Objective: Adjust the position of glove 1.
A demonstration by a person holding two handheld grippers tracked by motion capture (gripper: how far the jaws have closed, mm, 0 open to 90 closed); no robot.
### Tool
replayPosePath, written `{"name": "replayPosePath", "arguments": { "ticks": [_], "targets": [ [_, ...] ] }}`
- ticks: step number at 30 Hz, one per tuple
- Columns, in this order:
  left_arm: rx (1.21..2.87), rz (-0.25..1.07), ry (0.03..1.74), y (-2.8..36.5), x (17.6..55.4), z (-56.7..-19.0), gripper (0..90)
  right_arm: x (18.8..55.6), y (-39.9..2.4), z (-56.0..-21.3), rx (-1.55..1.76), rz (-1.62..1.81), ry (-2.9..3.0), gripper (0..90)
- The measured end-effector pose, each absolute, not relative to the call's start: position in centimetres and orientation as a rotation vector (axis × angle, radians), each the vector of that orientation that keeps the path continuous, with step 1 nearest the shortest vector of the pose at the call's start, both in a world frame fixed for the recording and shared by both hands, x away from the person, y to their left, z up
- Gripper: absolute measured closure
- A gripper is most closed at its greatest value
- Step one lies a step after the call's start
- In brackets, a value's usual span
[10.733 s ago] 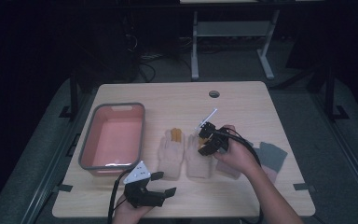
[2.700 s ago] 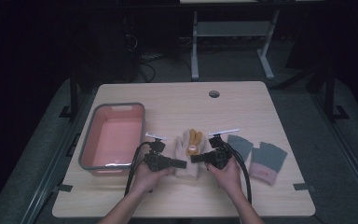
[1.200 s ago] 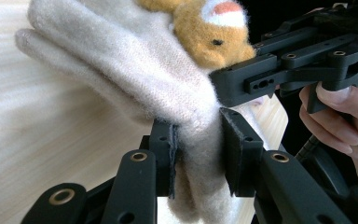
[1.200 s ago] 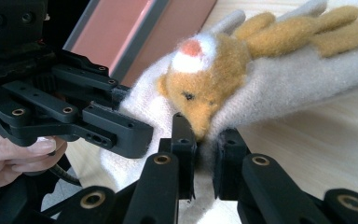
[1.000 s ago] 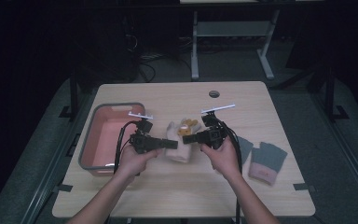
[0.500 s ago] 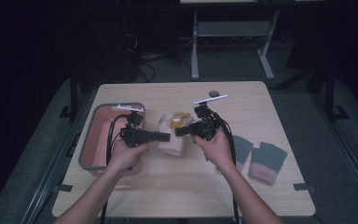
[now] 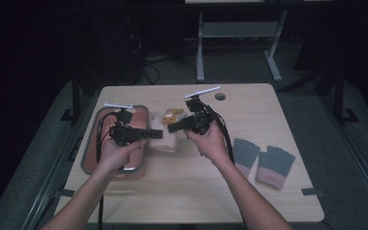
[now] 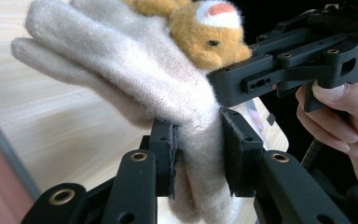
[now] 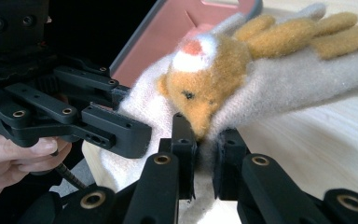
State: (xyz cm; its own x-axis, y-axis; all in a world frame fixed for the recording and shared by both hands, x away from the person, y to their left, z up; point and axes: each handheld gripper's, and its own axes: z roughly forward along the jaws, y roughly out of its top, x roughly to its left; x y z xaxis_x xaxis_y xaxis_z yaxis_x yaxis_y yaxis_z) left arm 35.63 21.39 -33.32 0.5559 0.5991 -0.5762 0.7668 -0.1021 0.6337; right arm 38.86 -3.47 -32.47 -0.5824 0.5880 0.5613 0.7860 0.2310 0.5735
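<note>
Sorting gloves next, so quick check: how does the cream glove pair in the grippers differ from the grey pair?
The cream gloves are lifted, clamped between both grippers; the grey gloves lie flat on the table. Cream ones carry an orange plush animal; grey ones have pinkish cuffs. Both are pairs.

Black grippers (image 7: 156, 134), brass-ringed pivots, trailing black cables, grey top plates; bare forearms.

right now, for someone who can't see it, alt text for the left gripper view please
The left gripper has its black jaws shut on a cream woolly glove with an orange plush animal head, held above a pale wooden table. The right gripper grips the same glove from the right, a hand behind it.
</note>
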Motion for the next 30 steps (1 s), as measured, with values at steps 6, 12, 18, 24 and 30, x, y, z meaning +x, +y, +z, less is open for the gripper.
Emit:
{"name": "replayPosePath", "arguments": {
  "ticks": [6,12,18,24,30],
  "targets": [
    [1.801,-0.181,1.126,22.6,35.7,-32.4,68.1,39.3,-2.2,-31.7,-1.265,-1.286,-2.288,81.2],
    [1.788,-0.160,1.137,23.6,35.6,-31.5,68.0,39.7,-1.1,-30.8,-1.251,-1.285,-2.295,81.2],
    [1.783,-0.135,1.143,24.9,35.5,-30.9,68.1,40.0,0.3,-30.0,-1.219,-1.291,-2.311,81.2],
    [1.769,-0.116,1.167,26.5,35.4,-30.6,68.0,40.4,2.0,-29.7,-1.190,-1.284,-2.322,81.2],
    [1.753,-0.103,1.171,28.1,35.2,-30.3,68.0,40.7,3.5,-29.4,-1.158,-1.289,-2.320,81.2]
  ]
}}
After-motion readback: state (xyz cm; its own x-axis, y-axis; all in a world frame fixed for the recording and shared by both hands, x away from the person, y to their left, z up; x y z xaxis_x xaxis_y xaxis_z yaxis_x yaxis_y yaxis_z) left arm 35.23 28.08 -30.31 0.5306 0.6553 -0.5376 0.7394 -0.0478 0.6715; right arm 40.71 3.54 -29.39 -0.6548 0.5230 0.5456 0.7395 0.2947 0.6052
